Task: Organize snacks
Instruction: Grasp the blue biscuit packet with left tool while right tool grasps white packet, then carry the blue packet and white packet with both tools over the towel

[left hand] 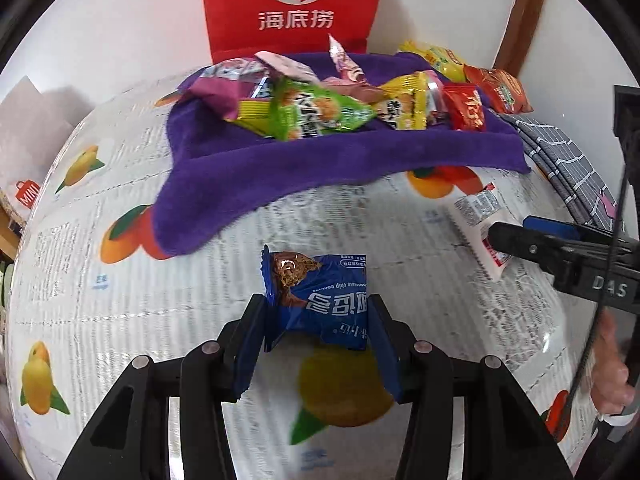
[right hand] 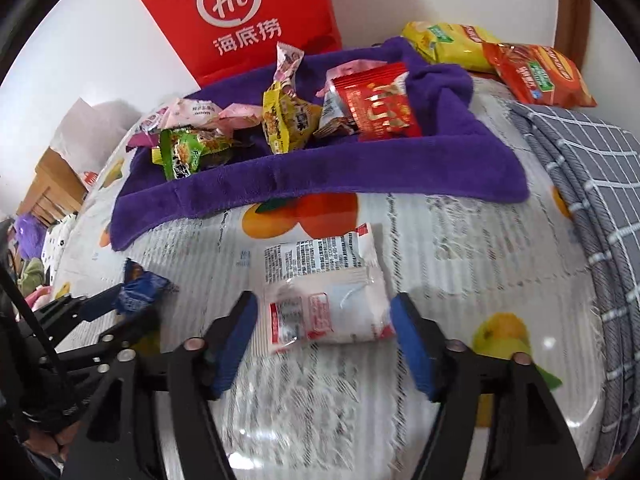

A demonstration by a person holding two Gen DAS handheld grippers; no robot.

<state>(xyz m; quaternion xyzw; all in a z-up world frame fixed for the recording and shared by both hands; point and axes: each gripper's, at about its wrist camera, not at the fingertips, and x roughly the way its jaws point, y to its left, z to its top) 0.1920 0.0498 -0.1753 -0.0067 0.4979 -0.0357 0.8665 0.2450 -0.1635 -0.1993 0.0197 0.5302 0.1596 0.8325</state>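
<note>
My left gripper (left hand: 318,312) is shut on a blue chocolate-chip cookie packet (left hand: 320,300), held just above the fruit-print tablecloth; it also shows in the right wrist view (right hand: 138,292). My right gripper (right hand: 324,316) is open, its blue pads on either side of a white snack packet (right hand: 326,292) that lies flat on the cloth, pads not touching it. That packet also shows in the left wrist view (left hand: 480,220). Several snack packets (left hand: 316,108) lie piled on a purple towel (left hand: 320,160) behind.
A red Haidilao paper bag (left hand: 296,4) stands against the wall behind the towel. A yellow packet (right hand: 448,44) and an orange packet (right hand: 536,76) lie at the back right. A grey checked cloth (right hand: 592,184) covers the right edge.
</note>
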